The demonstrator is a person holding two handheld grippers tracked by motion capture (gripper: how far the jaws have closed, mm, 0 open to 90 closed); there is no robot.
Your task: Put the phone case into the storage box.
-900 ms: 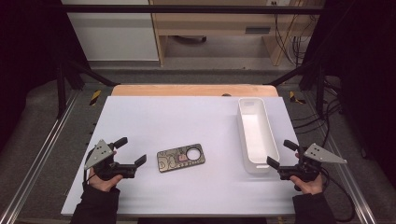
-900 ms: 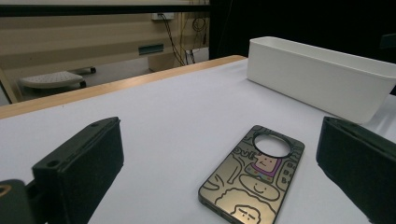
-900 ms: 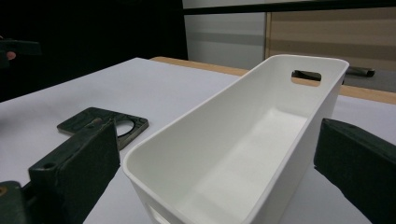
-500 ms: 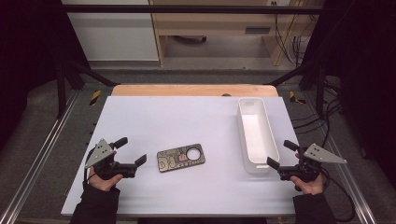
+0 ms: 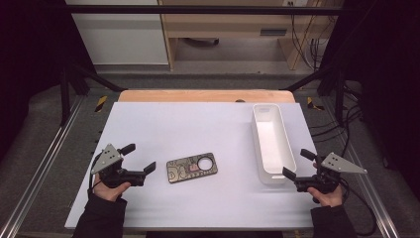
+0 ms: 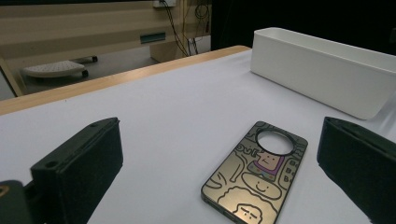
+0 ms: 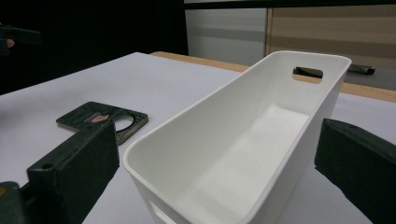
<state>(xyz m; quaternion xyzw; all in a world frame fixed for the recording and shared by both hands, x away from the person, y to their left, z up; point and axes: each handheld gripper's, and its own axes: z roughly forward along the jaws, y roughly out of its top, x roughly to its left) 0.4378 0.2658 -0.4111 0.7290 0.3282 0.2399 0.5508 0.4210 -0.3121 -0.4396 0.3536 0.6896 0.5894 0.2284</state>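
Note:
A phone case (image 5: 192, 168) with cartoon drawings and a round camera hole lies flat on the white table (image 5: 198, 129), near the front middle. In the left gripper view the phone case (image 6: 254, 179) lies just ahead between the open jaws. My left gripper (image 5: 138, 157) rests at the front left, open and holding nothing, a little left of the case. A long white bin (image 5: 271, 141) stands at the right, with nothing inside it (image 7: 243, 154). My right gripper (image 5: 298, 163) is open at the bin's near end, its jaws on either side of the corner.
A wooden strip (image 5: 205, 95) edges the table's far side. Metal frame rails (image 5: 39, 168) run along both sides, with cables on the floor at the right (image 5: 346, 119). A wooden cabinet (image 5: 237, 29) stands beyond the table.

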